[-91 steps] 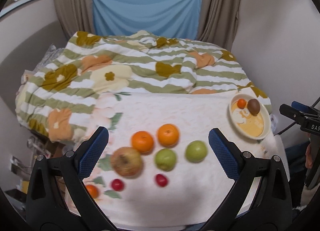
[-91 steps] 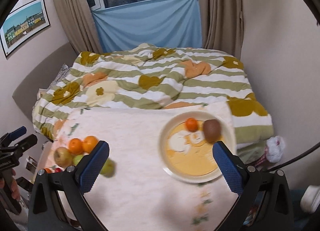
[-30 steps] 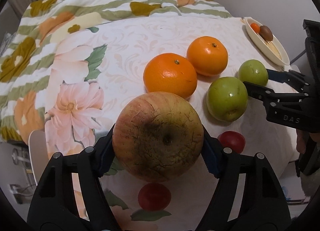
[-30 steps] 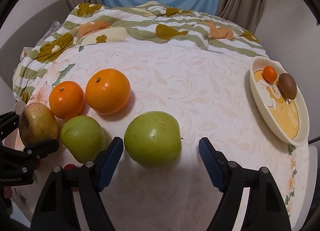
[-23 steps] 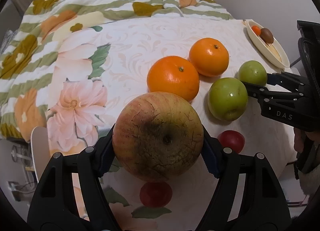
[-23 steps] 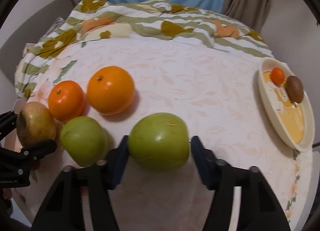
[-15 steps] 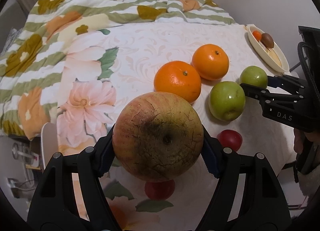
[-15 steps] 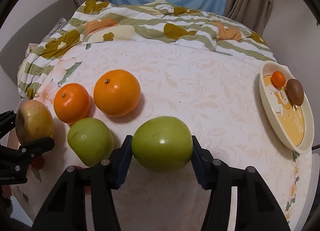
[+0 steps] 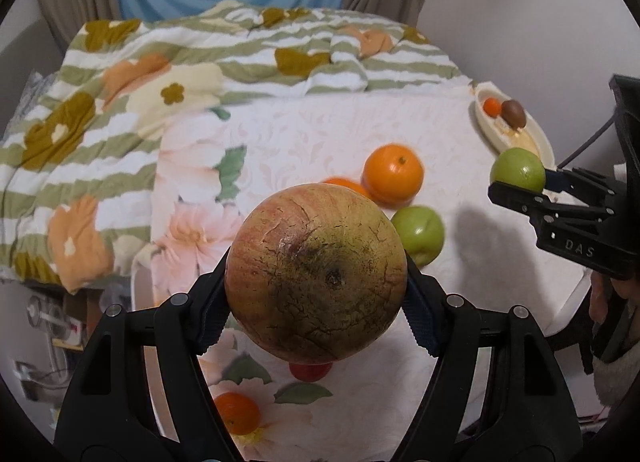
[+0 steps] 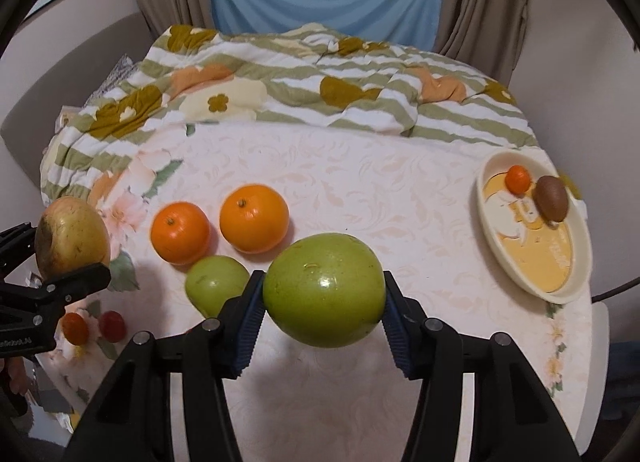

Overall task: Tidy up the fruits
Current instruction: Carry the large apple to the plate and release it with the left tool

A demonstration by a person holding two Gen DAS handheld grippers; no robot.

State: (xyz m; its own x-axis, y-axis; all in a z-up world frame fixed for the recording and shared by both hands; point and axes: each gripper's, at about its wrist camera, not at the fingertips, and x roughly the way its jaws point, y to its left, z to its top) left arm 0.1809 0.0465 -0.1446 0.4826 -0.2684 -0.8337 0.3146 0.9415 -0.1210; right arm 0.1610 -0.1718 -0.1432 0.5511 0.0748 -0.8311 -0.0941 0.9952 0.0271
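Right gripper (image 10: pixel 323 302) jaws just closed, now clamping green apple (image 10: pixel 323 289); left gripper (image 9: pixel 316 294) grasping russet apple (image 9: pixel 316 280). Both fruits lifted off tablecloth (image 10: pixel 360 190) since 1 s ago; likely headed to dish (image 10: pixel 576 262).

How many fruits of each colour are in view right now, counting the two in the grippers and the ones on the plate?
Orange: 4
Green: 2
Red: 1
Red-yellow apple: 1
Brown kiwi: 1
Total: 9
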